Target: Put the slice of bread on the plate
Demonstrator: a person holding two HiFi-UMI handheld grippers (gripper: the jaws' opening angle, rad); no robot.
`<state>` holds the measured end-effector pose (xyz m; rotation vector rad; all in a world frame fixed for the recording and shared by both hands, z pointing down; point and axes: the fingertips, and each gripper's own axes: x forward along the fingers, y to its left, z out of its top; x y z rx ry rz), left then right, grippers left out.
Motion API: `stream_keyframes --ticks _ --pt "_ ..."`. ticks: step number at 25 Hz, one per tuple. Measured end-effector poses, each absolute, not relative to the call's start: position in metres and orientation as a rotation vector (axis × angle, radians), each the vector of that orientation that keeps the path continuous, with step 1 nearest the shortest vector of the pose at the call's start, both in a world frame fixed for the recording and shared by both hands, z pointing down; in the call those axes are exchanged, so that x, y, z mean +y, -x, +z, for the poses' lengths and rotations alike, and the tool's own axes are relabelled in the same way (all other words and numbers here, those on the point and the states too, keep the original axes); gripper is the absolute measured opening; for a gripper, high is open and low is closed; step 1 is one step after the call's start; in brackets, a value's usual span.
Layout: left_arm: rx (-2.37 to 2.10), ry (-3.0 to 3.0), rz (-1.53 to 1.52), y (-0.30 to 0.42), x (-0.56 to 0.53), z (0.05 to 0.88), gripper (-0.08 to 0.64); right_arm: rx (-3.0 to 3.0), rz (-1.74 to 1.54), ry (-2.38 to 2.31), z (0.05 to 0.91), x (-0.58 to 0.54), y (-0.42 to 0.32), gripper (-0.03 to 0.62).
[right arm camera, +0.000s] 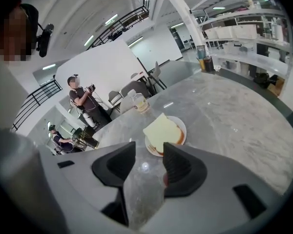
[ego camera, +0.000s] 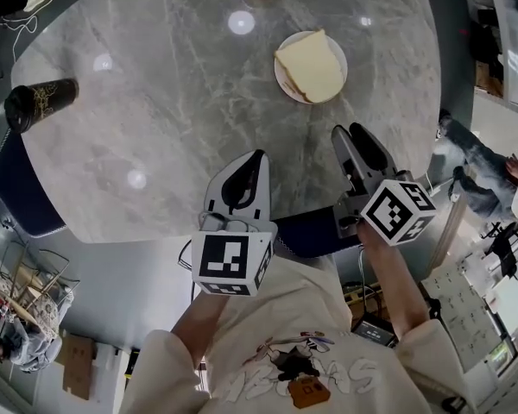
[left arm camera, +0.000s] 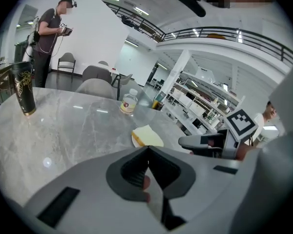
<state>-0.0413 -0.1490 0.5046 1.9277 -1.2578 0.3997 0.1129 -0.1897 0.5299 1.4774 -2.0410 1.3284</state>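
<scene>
Bread [ego camera: 311,65]: it lies flat on the plate [ego camera: 281,81], at 1 o'clock on the table [ego camera: 173,102], well apart from my tools.
Left gripper [ego camera: 255,166]: jaws together, nothing in them, near the 6 o'clock edge.
Right gripper [ego camera: 347,132]: jaws partly apart, empty; bread is ahead at 12 o'clock.
Progress: I judge the placing done; nothing is left to move.

The left gripper [left arm camera: 147,150] has its jaws together with the tips touching and nothing between them. Just past them at twelve o'clock a slice of bread [left arm camera: 149,134] lies on a plate [left arm camera: 135,140] on the marble table [left arm camera: 73,126]. A black cup [left arm camera: 23,88] stands upright at ten o'clock, a bottle [left arm camera: 128,102] at eleven, the right gripper [left arm camera: 185,142] at three
</scene>
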Motion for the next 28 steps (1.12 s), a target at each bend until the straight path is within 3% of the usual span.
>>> stream_keyframes --ticks 3,9,28 --pt "-1.264 -1.931 0.394 0.043 -0.145 0.491 0.009 -2.053 1.335 -1.469 0.52 -0.18 -0.11 0.164" --pt "-1.261 -1.975 0.384 0.039 -0.133 0.463 0.009 -2.087 1.316 -1.524 0.491 -0.167 -0.111 0.006" --pt "-1.337 -2.069 0.304 0.038 -0.081 0.359 0.009 -2.3 1.279 -1.489 0.377 -0.093 -0.084 0.005"
